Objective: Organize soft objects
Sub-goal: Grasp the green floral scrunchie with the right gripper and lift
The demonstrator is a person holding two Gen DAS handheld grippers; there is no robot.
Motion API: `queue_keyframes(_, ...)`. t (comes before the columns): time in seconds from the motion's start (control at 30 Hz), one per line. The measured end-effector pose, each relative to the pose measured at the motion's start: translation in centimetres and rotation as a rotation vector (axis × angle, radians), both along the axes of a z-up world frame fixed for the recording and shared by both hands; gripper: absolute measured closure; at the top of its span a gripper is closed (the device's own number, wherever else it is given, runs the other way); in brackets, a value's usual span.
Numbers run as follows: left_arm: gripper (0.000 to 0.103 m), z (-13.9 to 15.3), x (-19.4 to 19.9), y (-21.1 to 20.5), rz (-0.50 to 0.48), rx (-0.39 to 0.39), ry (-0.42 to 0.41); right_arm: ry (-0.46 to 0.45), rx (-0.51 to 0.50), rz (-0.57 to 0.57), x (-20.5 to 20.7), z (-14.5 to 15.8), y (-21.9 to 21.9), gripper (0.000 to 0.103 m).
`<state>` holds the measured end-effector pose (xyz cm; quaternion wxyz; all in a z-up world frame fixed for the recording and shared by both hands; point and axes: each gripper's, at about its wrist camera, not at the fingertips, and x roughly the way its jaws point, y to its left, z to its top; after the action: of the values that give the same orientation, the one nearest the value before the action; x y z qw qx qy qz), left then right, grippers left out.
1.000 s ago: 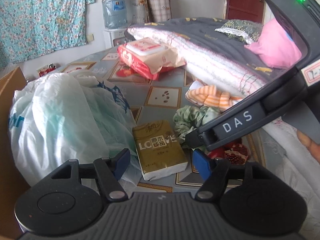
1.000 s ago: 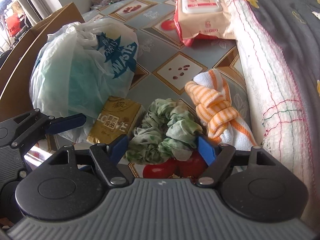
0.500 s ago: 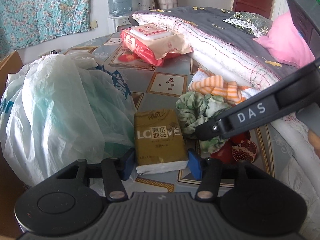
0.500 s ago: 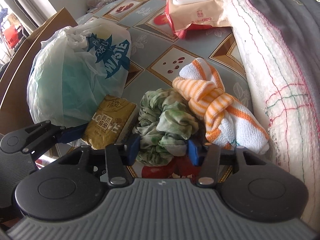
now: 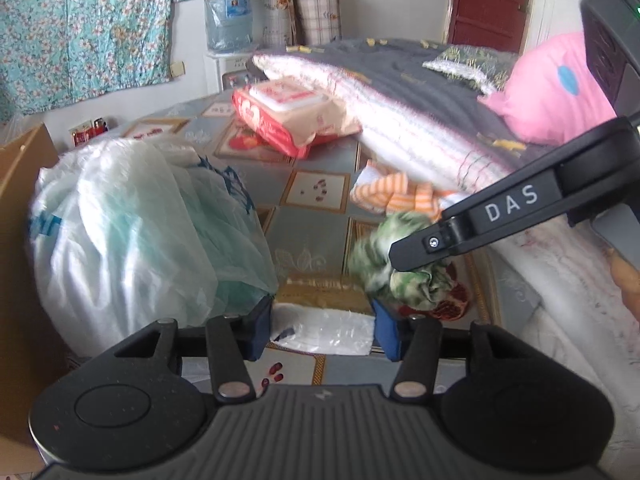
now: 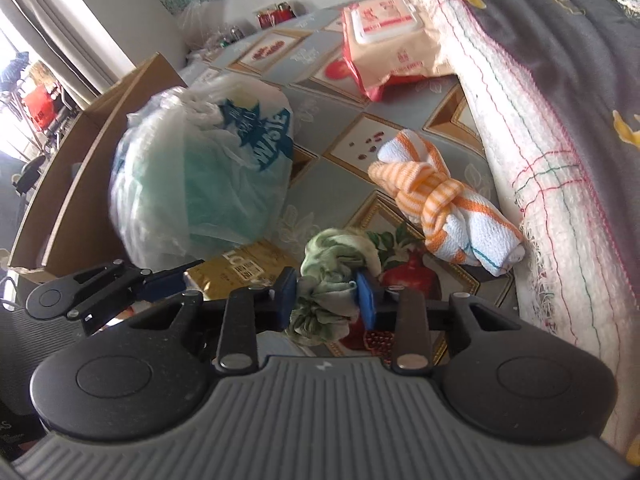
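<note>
My left gripper [image 5: 322,328] has its jaws closing on a gold tissue pack [image 5: 320,294], with the blue pads pressed on its sides and the pack raised off the patterned mat [image 5: 316,236]. In the right wrist view the same pack [image 6: 240,268] shows beside the left gripper's fingers [image 6: 168,278]. My right gripper [image 6: 326,300] has its jaws closing on a green floral scrunchie [image 6: 332,276], squeezed between the pads and hanging above the mat. The scrunchie [image 5: 400,268] also shows under the right gripper's finger [image 5: 500,216]. A knotted orange-striped towel [image 6: 440,208] lies just beyond.
A stuffed white plastic bag [image 6: 200,168] sits to the left against a cardboard box [image 6: 80,184]. A red wet-wipes pack [image 6: 388,36] lies at the far end of the mat. A folded blanket [image 6: 540,140] runs along the right, with a pink pillow [image 5: 560,92] behind it.
Both grippers' jaws narrowed onto their objects and rose. The tissue pack and the scrunchie came up off the mat with them.
</note>
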<state>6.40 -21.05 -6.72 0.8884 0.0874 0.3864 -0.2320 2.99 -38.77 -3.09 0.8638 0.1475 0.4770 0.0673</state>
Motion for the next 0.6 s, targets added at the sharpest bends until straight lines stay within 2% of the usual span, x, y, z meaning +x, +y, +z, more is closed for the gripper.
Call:
queue_keyframes(0.07, 0.049, 0.8, -0.4, 0.5, 0.002, -0.023, -0.013, -0.024, 0.001, 0.005, -0.5, 1.0, 0.3, 0.079)
queue_keyframes(0.2, 0.049, 1.2, -0.8, 0.6, 0.0, -0.029, -0.04, -0.046, -0.013, 0.007, -0.8, 1.6, 0.9, 0.08)
queue_keyframes(0.6, 0.049, -1.3, -1.5, 2.3, 0.002, 0.018, 0.002, 0.036, -0.005, -0.015, -1.1, -3.1, 1.1, 0.077)
